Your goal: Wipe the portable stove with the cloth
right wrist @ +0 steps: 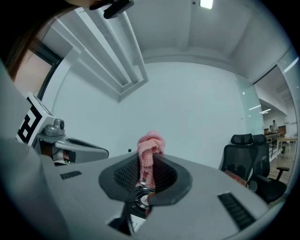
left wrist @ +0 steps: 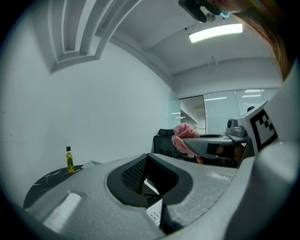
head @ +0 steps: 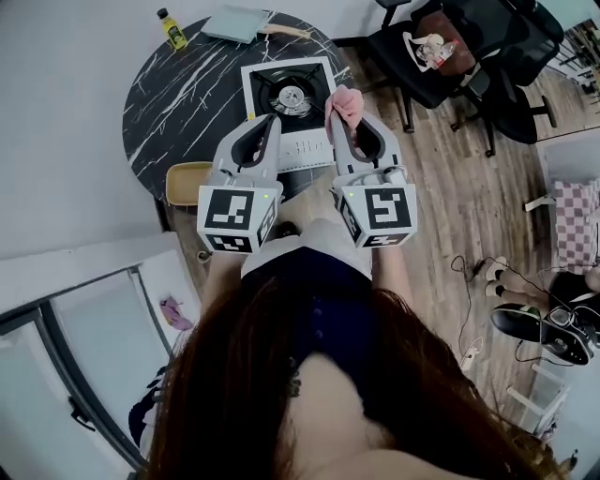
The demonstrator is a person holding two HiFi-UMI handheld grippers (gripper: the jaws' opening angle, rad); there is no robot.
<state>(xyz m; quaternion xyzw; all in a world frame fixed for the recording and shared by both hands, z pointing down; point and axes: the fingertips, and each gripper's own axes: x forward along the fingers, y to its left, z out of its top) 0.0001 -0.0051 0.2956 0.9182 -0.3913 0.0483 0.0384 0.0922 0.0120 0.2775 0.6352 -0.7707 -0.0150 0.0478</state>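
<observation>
The portable stove (head: 292,94) sits on the near side of the round black worktop (head: 178,103), burner up. The pink cloth (head: 345,101) hangs bunched over the stove's right edge, clamped in the right tongs (head: 339,117). From the right gripper view, the cloth (right wrist: 150,145) stands between closed jaws, with the burner visible beneath. The left tongs (head: 270,122) hover over the stove's front panel, jaws together on nothing.

Step in hand, as judged: positioning the cloth ahead of a wiping stroke. Whether it touches the stove cannot be told. The next move calls for lowering the cloth onto the top plate and sweeping across it; the raised burner ring is likely to snag the fabric.

A yellow bottle (head: 172,28) and a pale flat item (head: 234,23) lie at the worktop's far rim, well apart from the stove. Office chairs (head: 431,52) stand to the right.
</observation>
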